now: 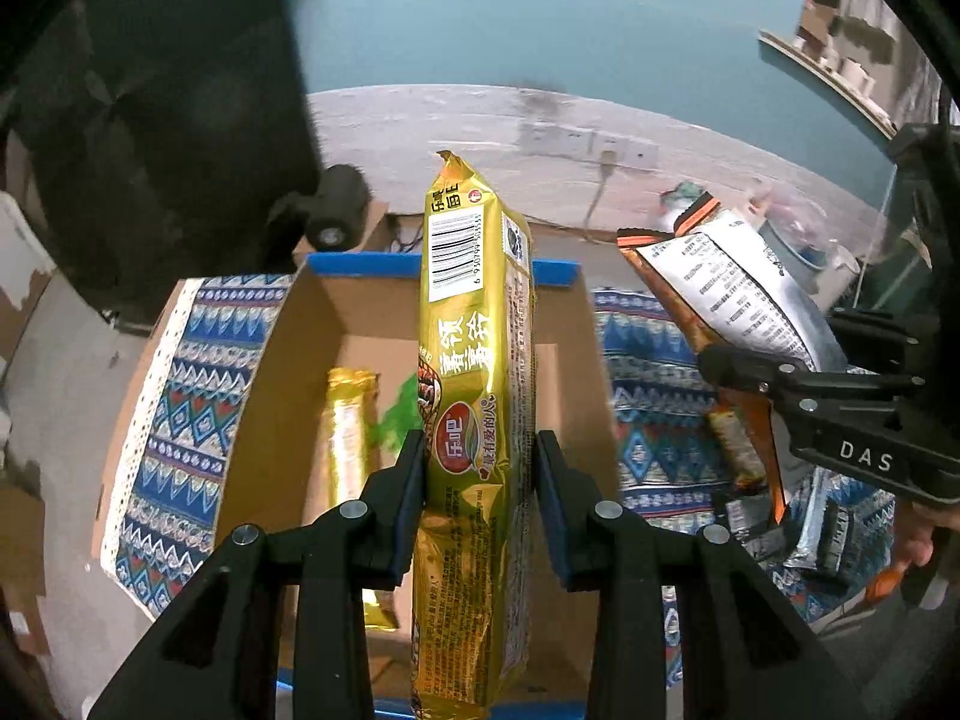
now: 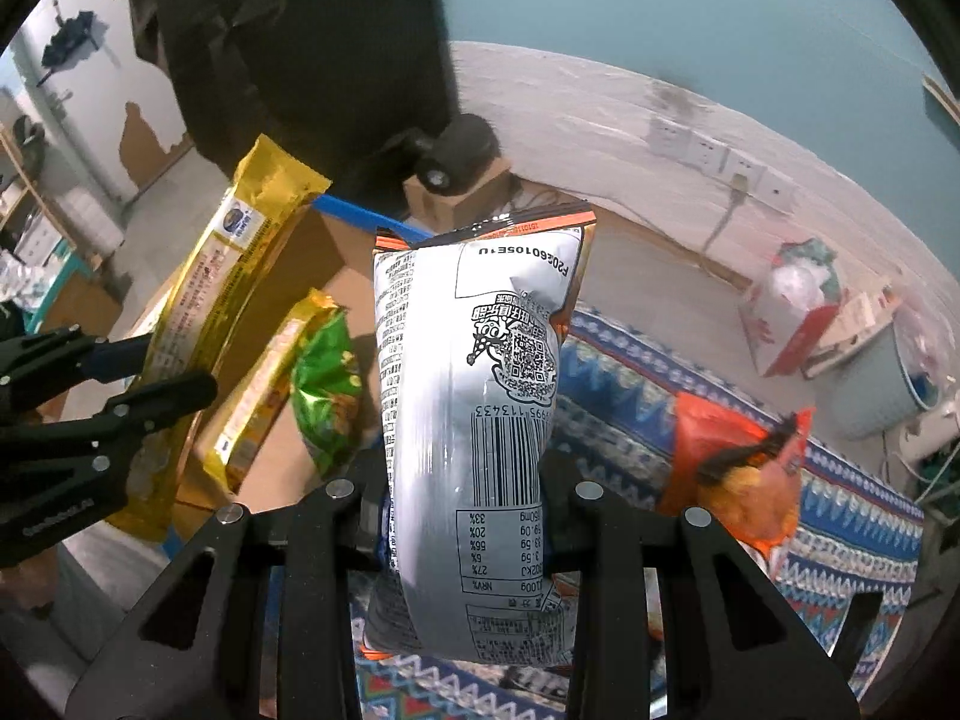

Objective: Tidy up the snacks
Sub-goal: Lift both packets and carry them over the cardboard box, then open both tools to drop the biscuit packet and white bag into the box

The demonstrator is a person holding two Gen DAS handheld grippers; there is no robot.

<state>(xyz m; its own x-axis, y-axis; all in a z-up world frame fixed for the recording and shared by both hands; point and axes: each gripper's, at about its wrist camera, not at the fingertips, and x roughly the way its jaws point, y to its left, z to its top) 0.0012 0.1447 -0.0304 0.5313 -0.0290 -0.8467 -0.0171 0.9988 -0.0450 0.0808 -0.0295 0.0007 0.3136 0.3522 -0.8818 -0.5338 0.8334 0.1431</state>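
My left gripper (image 1: pixel 478 468) is shut on a long gold snack pack (image 1: pixel 474 372), held over an open cardboard box (image 1: pixel 282 360) with blue-taped edges. Inside the box lie another gold pack (image 1: pixel 348 438) and a green bag (image 1: pixel 396 414). My right gripper (image 2: pixel 462 498) is shut on a silver and orange chip bag (image 2: pixel 474 420), held above the patterned cloth beside the box. In the left wrist view the right gripper (image 1: pixel 720 369) and its silver bag (image 1: pixel 738 294) hang at the right. In the right wrist view the left gripper (image 2: pixel 150 372) with the gold pack (image 2: pixel 210 312) hangs at the left.
A blue patterned cloth (image 2: pixel 630 378) covers the surface under the box. An orange chip bag (image 2: pixel 738 468) lies on it to the right, and more packets (image 1: pixel 834 534) lie at the cloth's right side. A black camera (image 1: pixel 336 216) stands behind the box, a bin (image 2: pixel 888 378) far right.
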